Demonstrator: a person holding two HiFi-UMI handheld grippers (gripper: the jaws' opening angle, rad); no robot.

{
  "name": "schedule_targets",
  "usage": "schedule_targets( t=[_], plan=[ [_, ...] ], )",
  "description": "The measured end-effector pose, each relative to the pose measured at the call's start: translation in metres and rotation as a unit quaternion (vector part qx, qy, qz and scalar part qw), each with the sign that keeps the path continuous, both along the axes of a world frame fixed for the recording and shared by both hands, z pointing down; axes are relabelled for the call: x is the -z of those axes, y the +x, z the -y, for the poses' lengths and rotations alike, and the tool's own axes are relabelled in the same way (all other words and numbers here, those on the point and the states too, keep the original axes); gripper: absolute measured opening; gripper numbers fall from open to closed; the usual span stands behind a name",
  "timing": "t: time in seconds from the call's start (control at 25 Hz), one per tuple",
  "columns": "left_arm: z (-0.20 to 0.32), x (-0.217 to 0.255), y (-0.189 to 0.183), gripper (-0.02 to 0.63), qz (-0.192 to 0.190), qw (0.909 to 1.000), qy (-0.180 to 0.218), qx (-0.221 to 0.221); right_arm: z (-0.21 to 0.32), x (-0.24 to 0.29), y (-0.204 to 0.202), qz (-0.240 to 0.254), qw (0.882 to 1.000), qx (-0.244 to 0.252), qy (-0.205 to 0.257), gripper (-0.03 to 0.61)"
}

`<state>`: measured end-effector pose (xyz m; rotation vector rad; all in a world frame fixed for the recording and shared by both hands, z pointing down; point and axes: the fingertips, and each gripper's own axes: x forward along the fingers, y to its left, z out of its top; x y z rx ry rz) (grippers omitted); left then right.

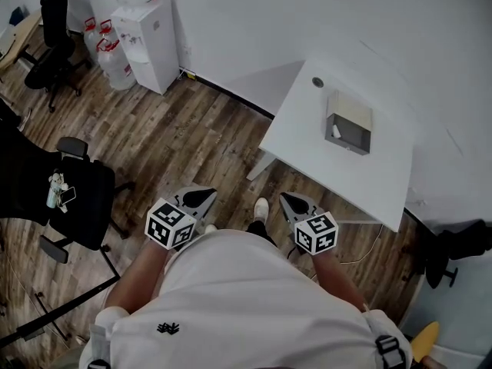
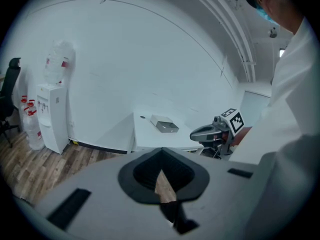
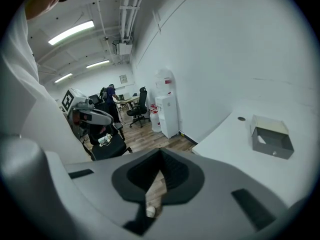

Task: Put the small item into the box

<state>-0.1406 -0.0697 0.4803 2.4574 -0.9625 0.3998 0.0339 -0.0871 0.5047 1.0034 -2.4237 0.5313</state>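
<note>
Far from the tabletop's (image 1: pixel 301 141) box (image 1: pixel 350 121), our left gripper (image 1: pixel 201 198) and right gripper (image 1: pixel 294 204) have fingers closed, empty (we cannot locate the small item).

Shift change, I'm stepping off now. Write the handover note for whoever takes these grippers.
Left gripper: shut, empty, held close to the body over the floor.
Right gripper: shut, nothing clearly in it, also short of the table.
Box: open, on the table, out ahead of both grippers.
Small white thing lies inside the box; cannot tell whether it is the item. No loose item shows on the table.
Left: check the box; if that is not the item, find it and put it in.
</note>
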Motion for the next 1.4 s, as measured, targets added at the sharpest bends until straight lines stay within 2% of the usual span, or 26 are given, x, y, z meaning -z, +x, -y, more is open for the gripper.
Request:
schedule_targets(
  t=[0.88,1.4],
  plan=[
    [-0.010,-0.009,-0.010,0.006,-0.005,0.9998,-0.012,0.018,-0.004,0.010,-0.018,0.003,1.000,0.025,0.011,0.006],
    [-0.001,-0.014,0.007,0.006,0.006,0.9996,-0.025,0.013,0.003,0.001,0.005,0.007,1.000,0.014,-0.002,0.006]
  ],
)
